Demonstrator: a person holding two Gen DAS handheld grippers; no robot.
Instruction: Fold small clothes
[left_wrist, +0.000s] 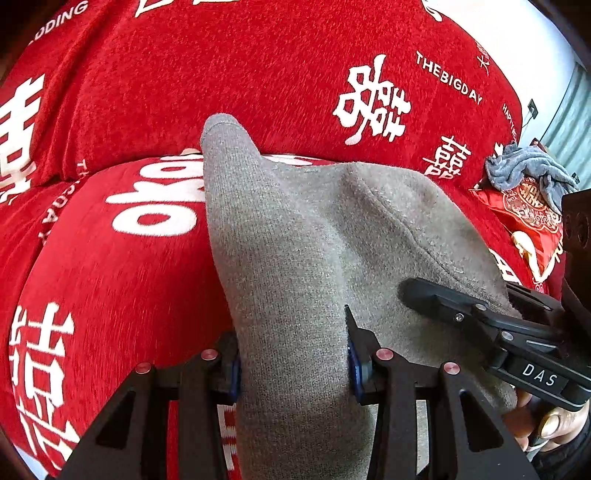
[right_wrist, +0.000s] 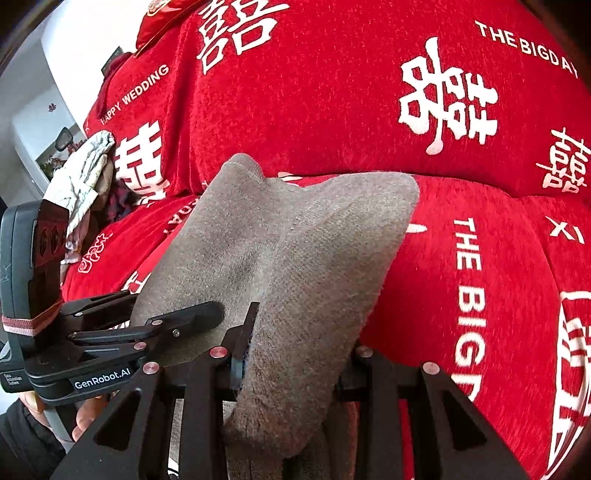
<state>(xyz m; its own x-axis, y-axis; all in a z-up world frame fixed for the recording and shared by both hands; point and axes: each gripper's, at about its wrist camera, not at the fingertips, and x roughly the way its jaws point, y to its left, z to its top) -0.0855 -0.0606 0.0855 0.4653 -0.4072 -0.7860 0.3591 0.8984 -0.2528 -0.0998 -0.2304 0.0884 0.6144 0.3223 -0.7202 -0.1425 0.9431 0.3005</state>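
Observation:
A grey knit garment hangs stretched between both grippers above a red sofa cover printed with white characters. In the left wrist view my left gripper is shut on the garment's near edge, its blue pads pressing the fabric. A narrow sleeve-like end points up and away. In the right wrist view my right gripper is shut on another part of the same garment, which drapes down between its fingers. Each gripper shows in the other's view, close beside it.
A crumpled blue-grey cloth lies on a red patterned cushion at the sofa's right end. A white patterned cloth lies at the left end. The sofa backrest rises behind. A person's hand holds the right gripper.

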